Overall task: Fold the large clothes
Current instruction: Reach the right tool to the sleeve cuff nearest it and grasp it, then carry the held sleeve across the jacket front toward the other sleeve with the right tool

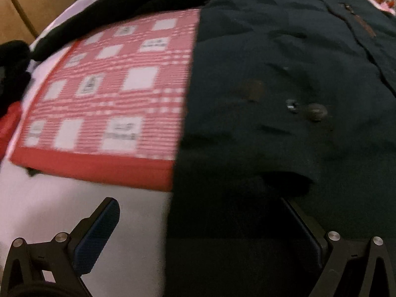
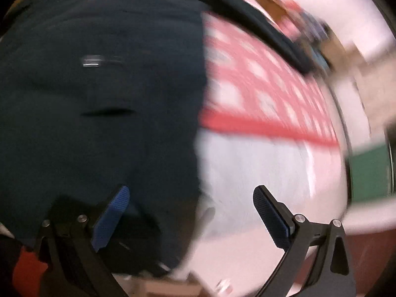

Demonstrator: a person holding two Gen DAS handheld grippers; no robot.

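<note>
A white sheet [image 1: 74,198] covers the broad work surface, and over it lies a red-and-white checked mat [image 1: 111,94] with pale squares and a solid red border. Nearest the left wrist camera, the left gripper [image 1: 198,225] stands with its fingers spread wide: the blue-padded left finger [image 1: 96,237] hangs over bare sheet, while the right finger sits against the near hem of a large dark jacket [image 1: 284,99], its tip lost in the dark cloth, so whether it touches the fabric cannot be told. The jacket lies spread flat, covering the right part of the mat and running away from the camera; a metal snap [image 1: 292,105] and a dark button [image 1: 316,112] show partway up it, and a zipper line [image 1: 346,24] runs farther back. A long dark piece, seemingly a sleeve [image 1: 99,17], stretches along the mat's far edge. In the right wrist view, heavily blurred, the right gripper [image 2: 190,212] is likewise wide open, one finger over the jacket's [image 2: 99,99] near edge and the other over white sheet [image 2: 247,168], gripping nothing. Beyond lie the mat [image 2: 259,79] and, farther still, a wooden panel [image 1: 24,0] at the far left.
</note>
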